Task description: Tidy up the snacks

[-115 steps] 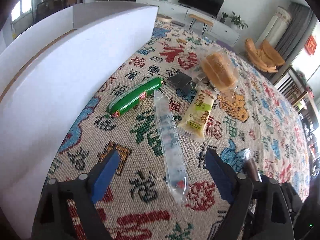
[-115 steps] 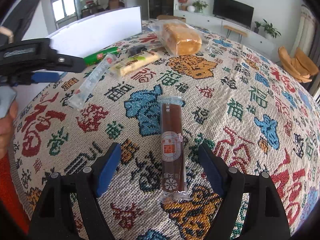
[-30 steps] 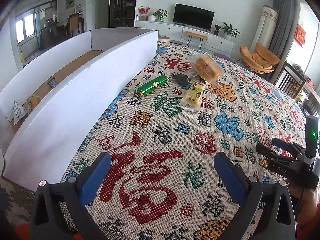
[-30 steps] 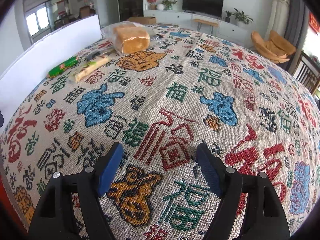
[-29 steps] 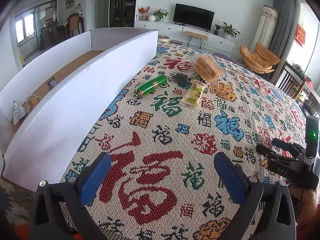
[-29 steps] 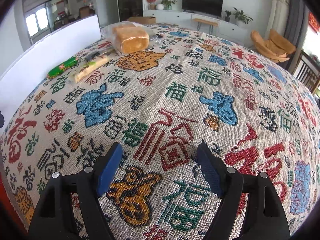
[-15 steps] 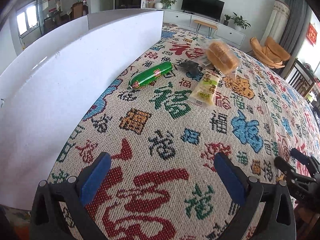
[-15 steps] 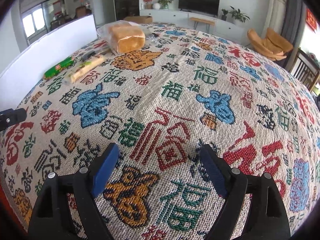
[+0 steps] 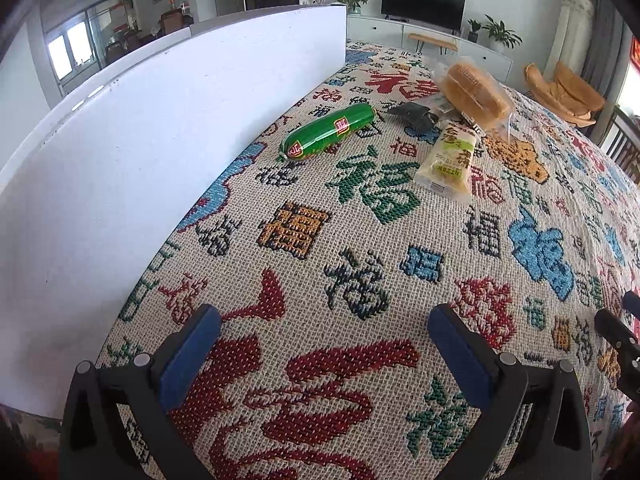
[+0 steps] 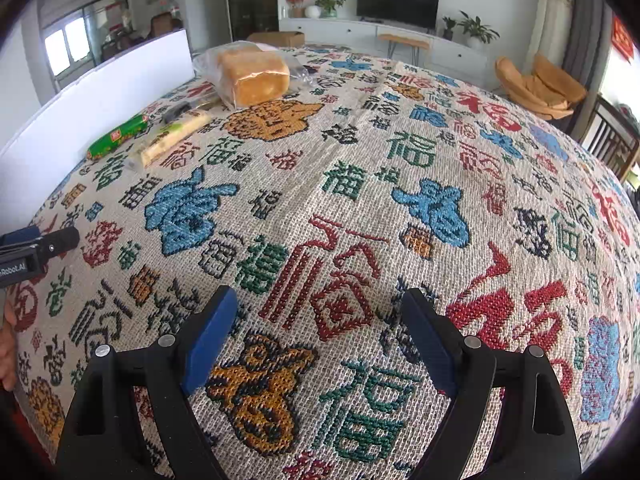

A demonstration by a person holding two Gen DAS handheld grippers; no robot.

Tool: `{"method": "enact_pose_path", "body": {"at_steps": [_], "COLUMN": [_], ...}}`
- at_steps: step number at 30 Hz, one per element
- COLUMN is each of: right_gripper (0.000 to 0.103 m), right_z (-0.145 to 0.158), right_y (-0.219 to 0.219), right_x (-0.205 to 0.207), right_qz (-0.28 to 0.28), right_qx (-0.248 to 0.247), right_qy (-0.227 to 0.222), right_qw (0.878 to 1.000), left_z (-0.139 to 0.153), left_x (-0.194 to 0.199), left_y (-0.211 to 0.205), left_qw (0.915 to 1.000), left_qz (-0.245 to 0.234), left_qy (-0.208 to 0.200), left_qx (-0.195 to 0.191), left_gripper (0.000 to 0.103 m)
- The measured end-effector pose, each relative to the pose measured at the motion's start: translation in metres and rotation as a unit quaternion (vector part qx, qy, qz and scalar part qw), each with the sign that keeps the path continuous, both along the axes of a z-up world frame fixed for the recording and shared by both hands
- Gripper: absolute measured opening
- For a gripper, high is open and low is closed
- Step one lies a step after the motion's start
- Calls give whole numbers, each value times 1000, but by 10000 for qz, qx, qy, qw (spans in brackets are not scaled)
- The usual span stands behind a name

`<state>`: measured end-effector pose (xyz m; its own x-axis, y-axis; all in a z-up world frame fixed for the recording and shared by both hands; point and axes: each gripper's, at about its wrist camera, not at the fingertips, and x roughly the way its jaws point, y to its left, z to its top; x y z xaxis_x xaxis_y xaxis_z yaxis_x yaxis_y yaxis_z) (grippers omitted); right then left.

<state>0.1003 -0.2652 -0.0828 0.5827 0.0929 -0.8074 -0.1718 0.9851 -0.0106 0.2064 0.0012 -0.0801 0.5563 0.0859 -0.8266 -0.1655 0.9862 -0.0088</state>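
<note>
A green sausage (image 9: 329,131) lies on the patterned tablecloth (image 9: 360,248) beside the white box wall (image 9: 160,128). Right of it sit a yellow wrapped cake (image 9: 450,159), a small dark packet (image 9: 414,114) and a bagged bread loaf (image 9: 472,90). My left gripper (image 9: 324,354) hovers open over the cloth well short of them, nothing between its blue pads. In the right wrist view the sausage (image 10: 118,137), yellow cake (image 10: 176,137) and loaf (image 10: 252,74) lie far left. My right gripper (image 10: 316,336) is open and empty over bare cloth.
The white box wall (image 10: 100,104) runs along the cloth's left side. The right gripper's tip (image 9: 618,332) shows at the right edge of the left wrist view; the left gripper's tip (image 10: 38,248) and a hand (image 10: 8,348) show at the left edge of the right wrist view.
The left gripper has come forward and lower toward the snacks, so the box interior is out of sight. The clear tube and brown bar seen earlier are gone from the cloth. The right gripper stayed put.
</note>
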Motion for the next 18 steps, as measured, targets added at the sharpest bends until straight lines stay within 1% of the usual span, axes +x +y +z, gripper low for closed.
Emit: {"method": "enact_pose_path", "body": {"at_steps": [16,18], "right_gripper": [89,89], "right_z": [-1,-1], "right_y": [-1,0], "right_x": [1,4], "right_qz": [-38,-32], "right_qx": [22,2], "right_qy": [23,106], "right_qw": [10000,9999], "left_z": [-1,0], "left_x": [1,0], "left_y": [-1,-1], "left_qw": [10000,10000], "left_qz": [27,28], "left_qy": [-65,-66], "left_qx": [33,34], "left_gripper": [103,103]}}
